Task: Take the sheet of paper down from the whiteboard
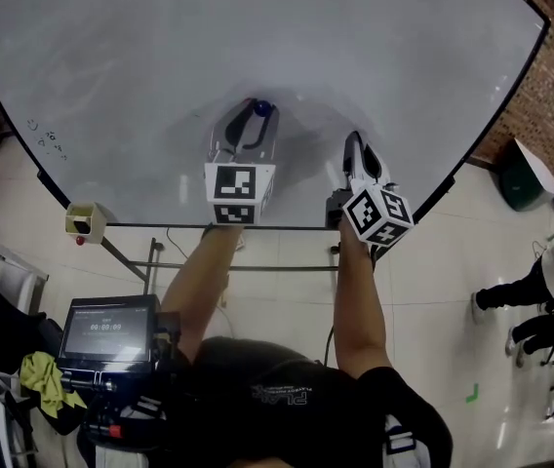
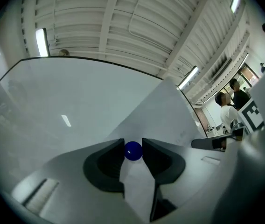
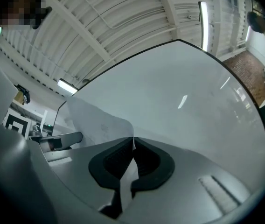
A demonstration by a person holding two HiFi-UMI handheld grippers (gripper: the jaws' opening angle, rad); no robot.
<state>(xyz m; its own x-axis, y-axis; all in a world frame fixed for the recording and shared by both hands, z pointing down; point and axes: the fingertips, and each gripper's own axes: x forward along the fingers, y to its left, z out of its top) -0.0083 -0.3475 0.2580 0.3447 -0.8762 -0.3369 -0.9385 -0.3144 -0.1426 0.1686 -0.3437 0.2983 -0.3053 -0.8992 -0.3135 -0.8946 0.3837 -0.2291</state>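
Your left hand-held gripper is clamped on a small blue ball magnet, one pad on each side of it, just in front of the whiteboard. My read is that this magnet is the pin that fastens the paper to the board, so taking hold of it is what frees the sheet. Your right hand-held gripper is pressed together with the edge of the sheet of paper nipped between its pads. That split makes sense: one side looks after the magnet, the other keeps the sheet from dropping. Both sit close together before the whiteboard's lower middle, tilted a little upward at it.

Now the sheet itself: plain white, with only faint marks too small to read, and almost lost against the whiteboard behind it. In the right gripper view it rises out of the jaws and fans out in front of the whiteboard, its top edge bowed in a soft curve, not lying flat. In the left gripper view it runs from under the magnet up past the whiteboard's edge. I'd judge it is off the whiteboard's face, or nearly. Whether the magnet touches the whiteboard, I can't tell.
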